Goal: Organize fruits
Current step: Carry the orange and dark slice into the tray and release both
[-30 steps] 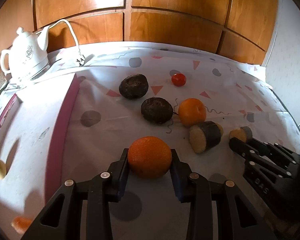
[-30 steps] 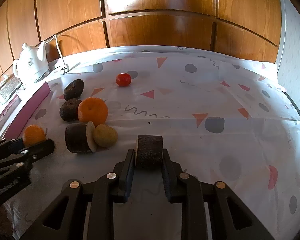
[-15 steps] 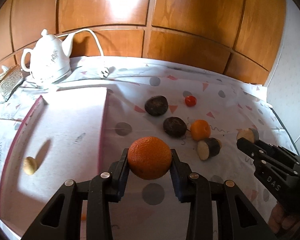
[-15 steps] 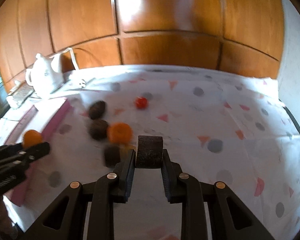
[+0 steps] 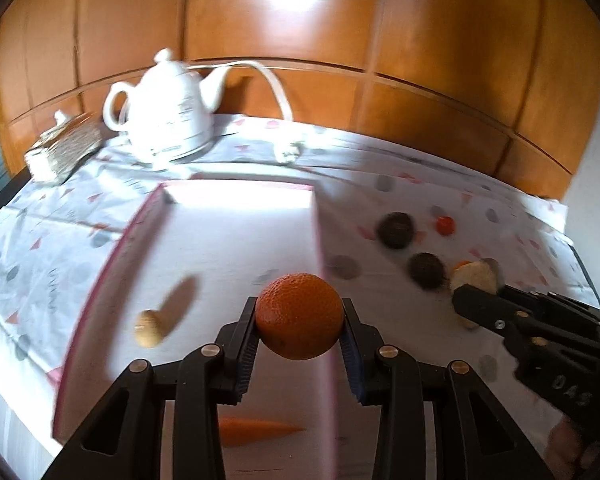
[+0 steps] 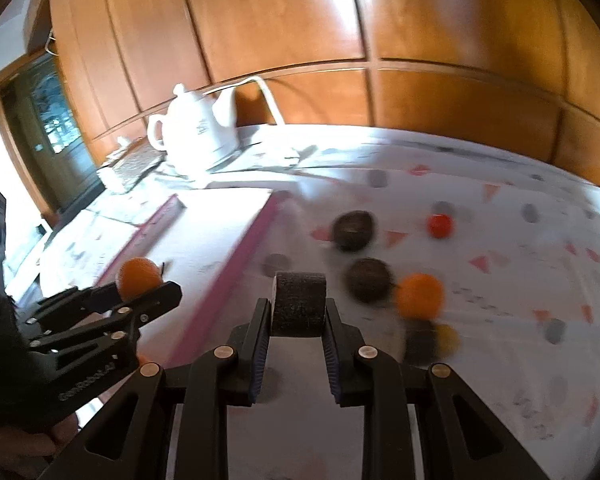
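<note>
My left gripper (image 5: 299, 318) is shut on an orange (image 5: 299, 317) and holds it in the air over the right edge of the white tray with a pink rim (image 5: 236, 232). It also shows in the right wrist view (image 6: 140, 286). My right gripper (image 6: 298, 312) is shut on a dark cut fruit piece (image 6: 299, 304), held above the cloth just right of the tray (image 6: 228, 276). On the cloth lie two dark round fruits (image 6: 354, 230) (image 6: 369, 286), another orange (image 6: 419, 295), a small red fruit (image 6: 439, 225) and a cut dark piece (image 6: 420, 340).
A small tan fruit (image 5: 150, 328) and an orange piece (image 5: 256, 432) lie in the tray. A white kettle (image 5: 166, 108) with its cord stands behind the tray, a patterned box (image 5: 62, 152) to its left. A wooden panelled wall closes the back.
Both grippers have lifted and swung left toward the tray with their fruit held. The tray now fills more of both views, and the loose fruits have slid to the right.
</note>
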`<state>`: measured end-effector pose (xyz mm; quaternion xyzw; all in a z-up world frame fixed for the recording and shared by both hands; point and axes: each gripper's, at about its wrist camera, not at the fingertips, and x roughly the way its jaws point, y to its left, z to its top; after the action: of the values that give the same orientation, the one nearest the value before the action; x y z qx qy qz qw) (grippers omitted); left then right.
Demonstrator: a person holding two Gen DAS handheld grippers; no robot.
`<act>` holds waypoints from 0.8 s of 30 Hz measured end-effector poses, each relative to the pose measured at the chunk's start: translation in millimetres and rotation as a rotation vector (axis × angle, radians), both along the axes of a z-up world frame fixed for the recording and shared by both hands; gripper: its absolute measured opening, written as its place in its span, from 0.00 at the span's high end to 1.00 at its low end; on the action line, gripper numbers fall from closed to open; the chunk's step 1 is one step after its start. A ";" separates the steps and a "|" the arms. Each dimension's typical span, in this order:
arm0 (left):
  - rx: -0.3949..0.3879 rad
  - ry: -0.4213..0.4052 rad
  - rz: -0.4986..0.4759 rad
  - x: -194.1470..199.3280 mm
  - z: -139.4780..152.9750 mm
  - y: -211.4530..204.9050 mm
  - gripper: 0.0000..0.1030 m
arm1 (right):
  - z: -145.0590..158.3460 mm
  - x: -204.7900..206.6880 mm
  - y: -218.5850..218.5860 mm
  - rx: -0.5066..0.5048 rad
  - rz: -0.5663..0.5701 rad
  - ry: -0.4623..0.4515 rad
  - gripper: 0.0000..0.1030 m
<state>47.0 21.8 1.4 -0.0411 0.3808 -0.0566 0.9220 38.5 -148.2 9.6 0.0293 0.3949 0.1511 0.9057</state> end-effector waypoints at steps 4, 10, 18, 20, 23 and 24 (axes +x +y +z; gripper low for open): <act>-0.007 0.014 0.077 2.9 -4.3 32.6 0.63 | -2.0 10.8 23.0 0.066 0.058 0.056 0.76; -0.026 0.037 0.172 4.8 -11.0 66.0 0.63 | -1.3 28.8 69.8 0.084 0.139 0.064 0.76; -0.036 0.047 0.212 5.5 -17.3 73.7 0.60 | -24.0 46.6 98.6 0.045 0.141 0.126 0.75; -0.040 0.044 0.214 4.9 -16.2 73.1 0.55 | -24.1 43.2 95.9 0.046 0.133 0.115 0.74; -0.040 0.037 0.219 3.7 -13.5 71.7 0.53 | -20.4 39.7 92.7 0.045 0.130 0.094 0.70; -0.040 0.035 0.216 3.3 -12.6 71.0 0.53 | -18.8 38.0 91.8 0.043 0.128 0.088 0.70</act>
<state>50.3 92.8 -11.2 -0.1012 0.3890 0.0364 0.9150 76.5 -56.4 -9.2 0.0300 0.4319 0.2157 0.8752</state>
